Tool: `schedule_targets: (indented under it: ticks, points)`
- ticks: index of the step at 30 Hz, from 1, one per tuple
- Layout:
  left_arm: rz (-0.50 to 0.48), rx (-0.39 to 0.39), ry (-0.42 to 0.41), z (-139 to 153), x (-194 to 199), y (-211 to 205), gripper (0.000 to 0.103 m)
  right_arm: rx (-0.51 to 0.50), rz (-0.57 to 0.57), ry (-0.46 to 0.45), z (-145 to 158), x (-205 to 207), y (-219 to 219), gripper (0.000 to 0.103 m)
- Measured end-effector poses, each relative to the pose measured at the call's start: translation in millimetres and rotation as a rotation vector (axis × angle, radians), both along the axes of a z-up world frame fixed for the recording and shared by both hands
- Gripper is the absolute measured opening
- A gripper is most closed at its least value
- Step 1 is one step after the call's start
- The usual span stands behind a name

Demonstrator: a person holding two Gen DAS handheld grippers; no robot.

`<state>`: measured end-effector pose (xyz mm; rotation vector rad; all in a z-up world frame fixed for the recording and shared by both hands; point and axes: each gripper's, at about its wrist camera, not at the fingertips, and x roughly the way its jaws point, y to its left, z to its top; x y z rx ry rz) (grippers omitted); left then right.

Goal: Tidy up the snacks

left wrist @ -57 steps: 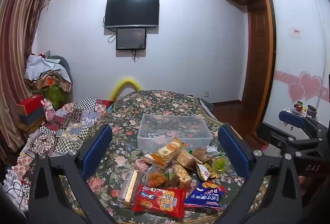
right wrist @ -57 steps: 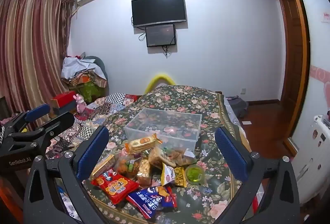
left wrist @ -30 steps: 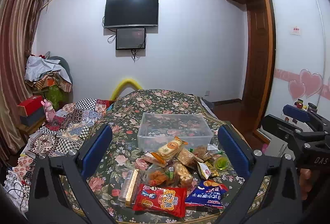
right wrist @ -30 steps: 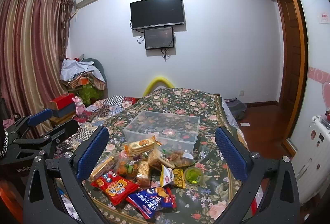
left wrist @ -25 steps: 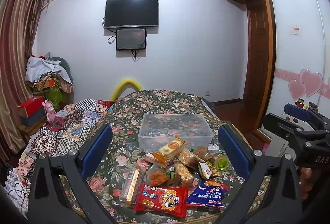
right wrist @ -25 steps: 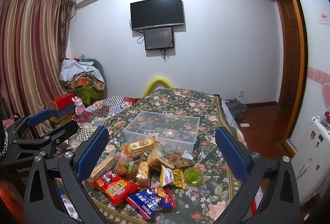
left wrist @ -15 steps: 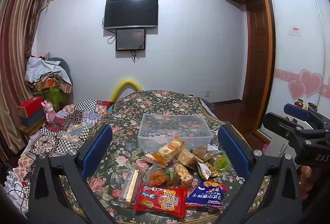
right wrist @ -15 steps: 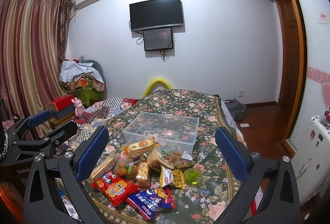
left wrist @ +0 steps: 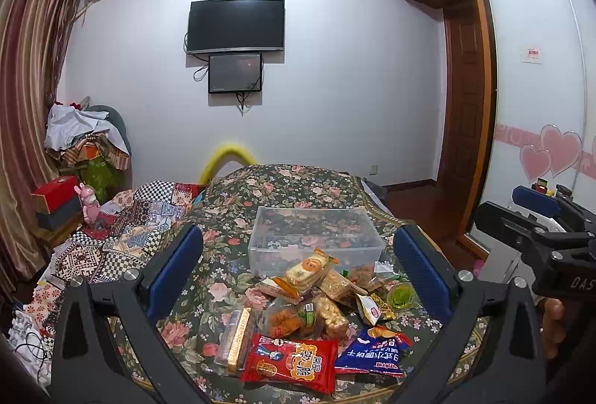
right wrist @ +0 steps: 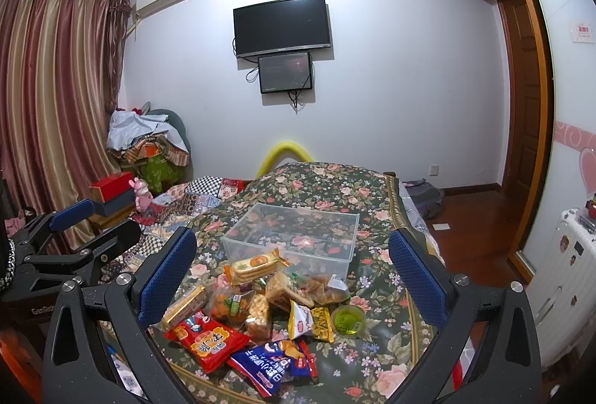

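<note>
A clear plastic box (left wrist: 316,236) (right wrist: 294,236) stands empty on the floral bedspread (left wrist: 283,180). In front of it lies a heap of snacks: a red packet (left wrist: 290,363) (right wrist: 205,337), a blue packet (left wrist: 376,352) (right wrist: 272,366), a biscuit pack (left wrist: 307,268) (right wrist: 253,264), a long gold bar (left wrist: 238,333) (right wrist: 184,305) and a green jelly cup (left wrist: 400,296) (right wrist: 348,320). My left gripper (left wrist: 298,273) hangs open above the heap, holding nothing. My right gripper (right wrist: 290,277) is open too, over the same heap. Each gripper shows at the edge of the other's view.
A patchwork quilt (left wrist: 123,218) lies left of the spread. Boxes and a pink toy (left wrist: 87,197) sit by the curtain, under a pile of clothes (left wrist: 85,136). A white suitcase (right wrist: 566,277) stands at the right. Two screens (left wrist: 236,26) hang on the far wall.
Both views have drifted only slightly; the right gripper has edged a little higher. The snacks and the box have not moved, and both grippers stay open.
</note>
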<state>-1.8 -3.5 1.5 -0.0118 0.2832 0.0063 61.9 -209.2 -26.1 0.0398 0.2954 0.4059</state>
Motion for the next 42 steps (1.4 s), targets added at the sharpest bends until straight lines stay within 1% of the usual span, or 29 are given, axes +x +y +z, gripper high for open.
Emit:
schedule_targets:
  ticks: [30, 35, 38, 41, 42]
  points:
    - [-0.004, -0.009, 0.001, -2, 1, 3, 0.103, -0.004, -0.007, 0.003, -4, 2, -1, 0.103]
    - [-0.002, -0.014, 0.014, -8, 3, 8, 0.103, 0.001, 0.009, 0.030, -10, 7, -1, 0.103]
    - [-0.001, -0.013, 0.033, -15, 7, 13, 0.103, -0.019, -0.010, 0.055, -20, 14, -3, 0.103]
    - [0.004, -0.009, 0.063, -24, 14, 19, 0.098, -0.029, -0.014, 0.089, -30, 20, -5, 0.102]
    - [0.007, -0.005, 0.075, -28, 17, 21, 0.094, -0.029, -0.015, 0.102, -34, 23, -7, 0.102]
